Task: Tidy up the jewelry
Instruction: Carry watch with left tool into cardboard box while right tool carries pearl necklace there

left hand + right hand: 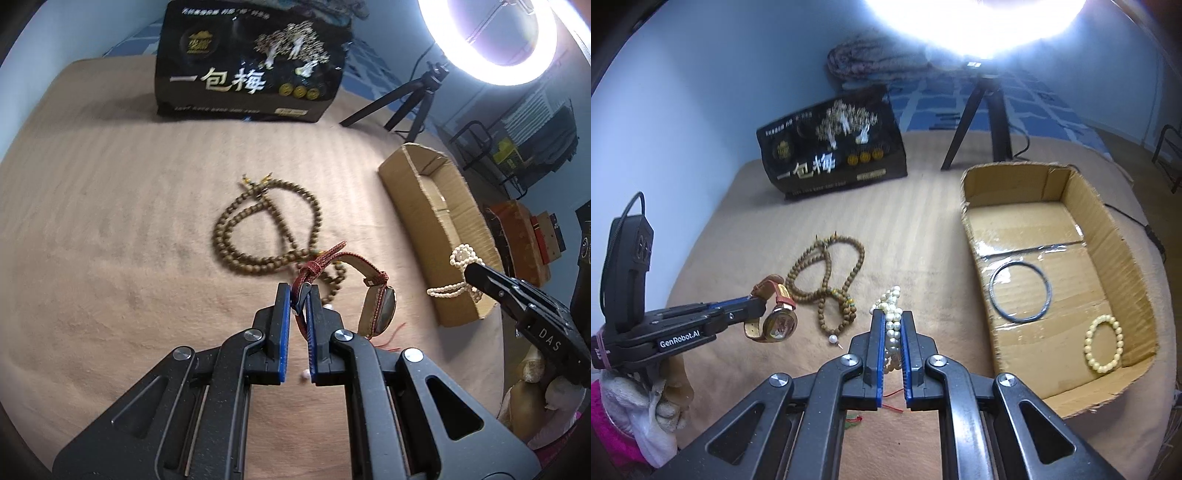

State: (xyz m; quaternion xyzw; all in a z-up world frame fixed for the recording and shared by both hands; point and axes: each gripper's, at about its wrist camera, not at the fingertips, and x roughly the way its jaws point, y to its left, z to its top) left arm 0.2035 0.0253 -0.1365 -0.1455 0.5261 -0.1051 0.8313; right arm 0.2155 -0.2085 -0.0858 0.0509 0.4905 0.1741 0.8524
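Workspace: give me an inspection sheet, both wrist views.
Surface: tan blanket.
Job's things: cardboard box holds dark ring and yellow bead bracelet; wooden bead necklace on blanket.
Clutter: black snack bag.
Grippers: left gripper shut on watch; right gripper shut on pearl strand.
Cables: black cable beyond box.
Surroundings: ring light on tripod, blue wall.
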